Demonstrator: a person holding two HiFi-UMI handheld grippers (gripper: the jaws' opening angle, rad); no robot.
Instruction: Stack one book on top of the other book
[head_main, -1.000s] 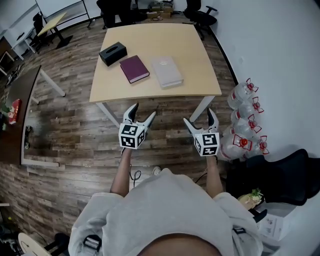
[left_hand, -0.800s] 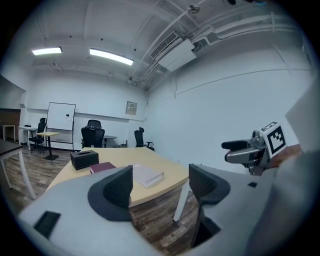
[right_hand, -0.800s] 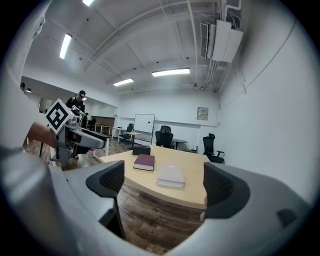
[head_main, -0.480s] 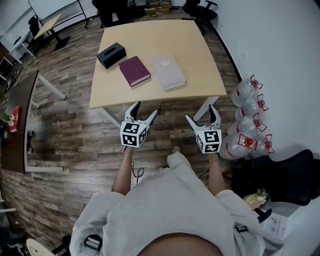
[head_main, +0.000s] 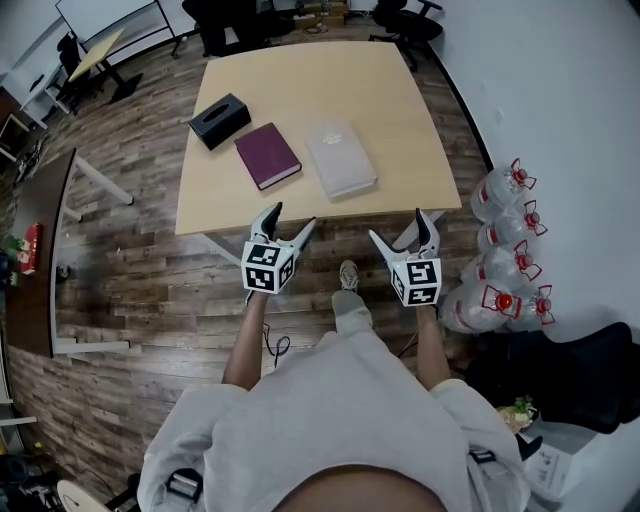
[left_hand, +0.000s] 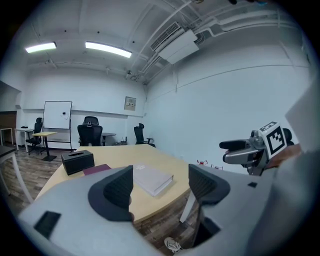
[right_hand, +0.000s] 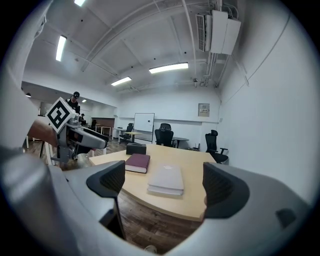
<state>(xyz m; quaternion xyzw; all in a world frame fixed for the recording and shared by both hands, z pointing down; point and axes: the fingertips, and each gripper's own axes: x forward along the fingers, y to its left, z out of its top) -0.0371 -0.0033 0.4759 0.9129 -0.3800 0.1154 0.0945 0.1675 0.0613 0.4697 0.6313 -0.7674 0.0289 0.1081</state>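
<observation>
Books: both flat on counter | grey book just beside maroon book | left hand-held gripper, right hand-held gripper: jaws spread, empty, short of counter | risk: flat cover offers poor bite, book may slip.

A light wooden table stands on a plank floor, a white wall to its right. Office chairs stand far; strip lights glow overhead.
</observation>
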